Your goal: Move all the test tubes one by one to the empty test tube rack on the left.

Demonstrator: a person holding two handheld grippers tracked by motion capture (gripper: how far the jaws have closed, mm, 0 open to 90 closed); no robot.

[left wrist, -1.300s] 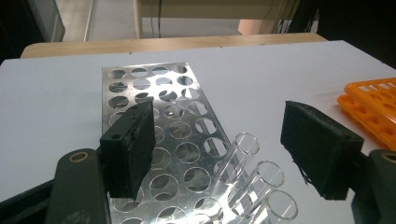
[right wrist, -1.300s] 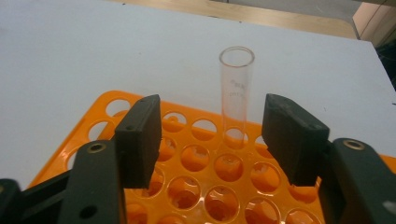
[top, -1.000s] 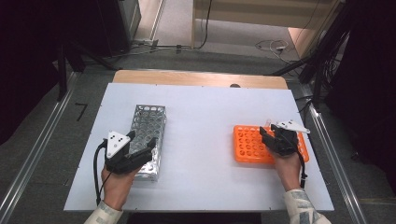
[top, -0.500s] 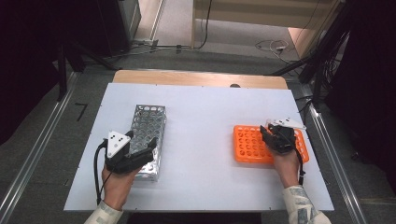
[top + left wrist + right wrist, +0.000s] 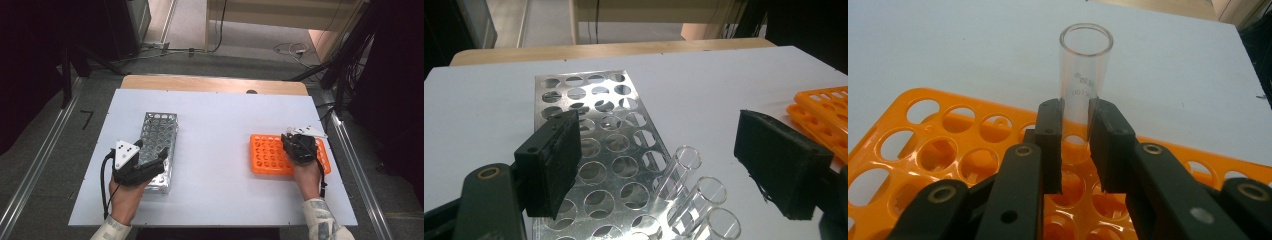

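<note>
Glass test tube (image 5: 1083, 75) is now pinched: the right gripper (image 5: 1075, 145) has just been closing its jaws, and in the right gripper view both pads sit tight on the tube's lower half. A second ago they stood wider, above the same rack. The tube stands upright, mouth up, over the orange rack (image 5: 923, 150), its foot hidden behind the jaws, so I can't tell whether it still sits in a hole or has cleared it. From the high view, that rack (image 5: 267, 155) lies on the right side of the table (image 5: 220, 125), with the right gripper (image 5: 298, 146) over its right half.

My read: the grasp step is done and the next move is a straight vertical lift. Any tilt risks levering glass against the plastic hole.

The left gripper (image 5: 664, 170) is spread wide with nothing between the pads. It hangs over the near end of the metal rack (image 5: 599, 135) on the left, with three more clear tubes (image 5: 704, 200) standing at that rack's near right corner, just beyond the jaws. Likely the destination, or the next pick.

Neither hand has shifted since a second ago; only the jaws moved.
</note>
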